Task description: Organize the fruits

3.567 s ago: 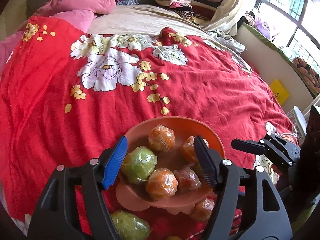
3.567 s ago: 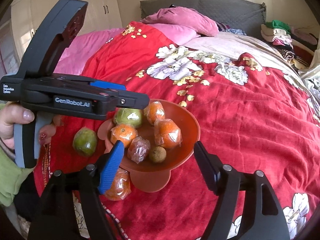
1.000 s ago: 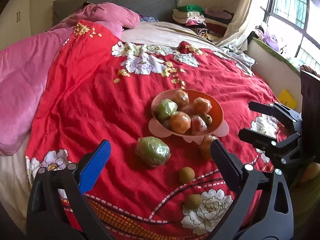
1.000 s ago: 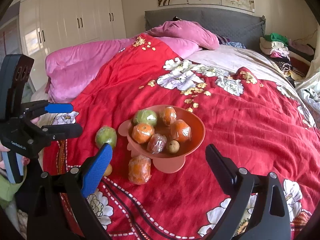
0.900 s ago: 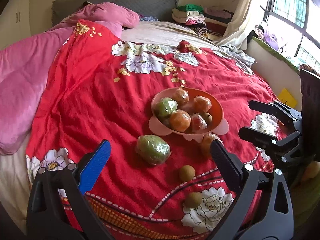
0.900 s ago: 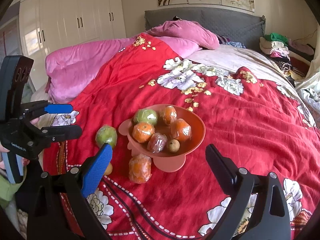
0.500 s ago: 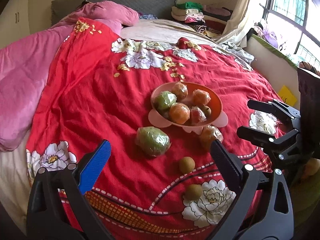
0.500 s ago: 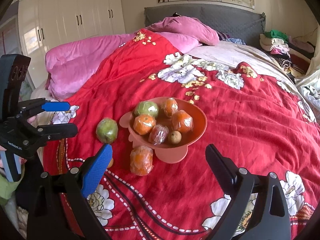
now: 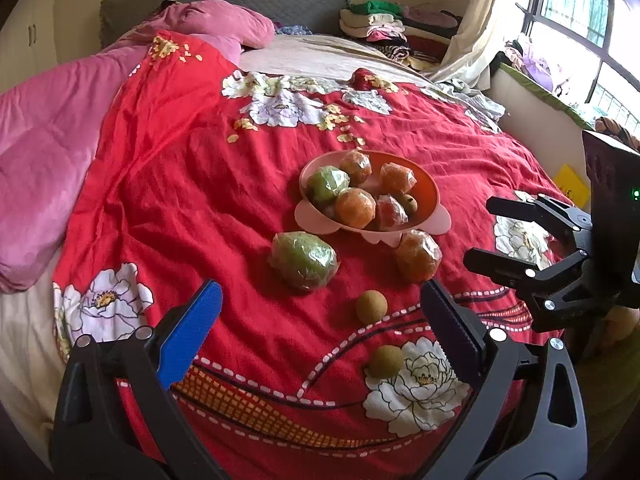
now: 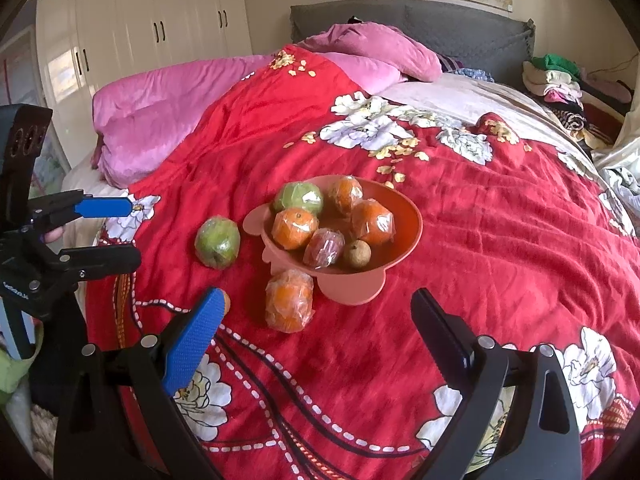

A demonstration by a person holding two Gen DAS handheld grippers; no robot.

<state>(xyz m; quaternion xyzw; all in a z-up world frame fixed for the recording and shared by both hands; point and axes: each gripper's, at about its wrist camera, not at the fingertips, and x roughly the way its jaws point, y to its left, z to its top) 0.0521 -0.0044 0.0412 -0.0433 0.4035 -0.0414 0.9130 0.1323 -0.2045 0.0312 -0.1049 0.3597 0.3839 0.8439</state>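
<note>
An orange-pink bowl (image 9: 430,190) (image 10: 412,216) on the red bedspread holds several plastic-wrapped fruits. Loose on the spread in front of it lie a wrapped green fruit (image 9: 304,254) (image 10: 217,242), a wrapped orange (image 9: 418,255) (image 10: 289,300) and two small brown round fruits (image 9: 371,306) (image 9: 386,361). My left gripper (image 9: 318,330) is open and empty, held back from the loose fruits; it also shows in the right wrist view (image 10: 116,232). My right gripper (image 10: 316,338) is open and empty, near the wrapped orange; it also shows in the left wrist view (image 9: 492,232).
The bed carries a pink quilt (image 9: 44,152) at the left and pillows (image 10: 372,52) at the headboard. Folded clothes (image 9: 376,20) are stacked at the far right. A window (image 9: 580,32) and a ledge run along the right side. White wardrobes (image 10: 152,28) stand at the left.
Both grippers have drawn back from the bowl over the past seconds, so the loose fruits in front of it came into view. Both stay open and empty.
</note>
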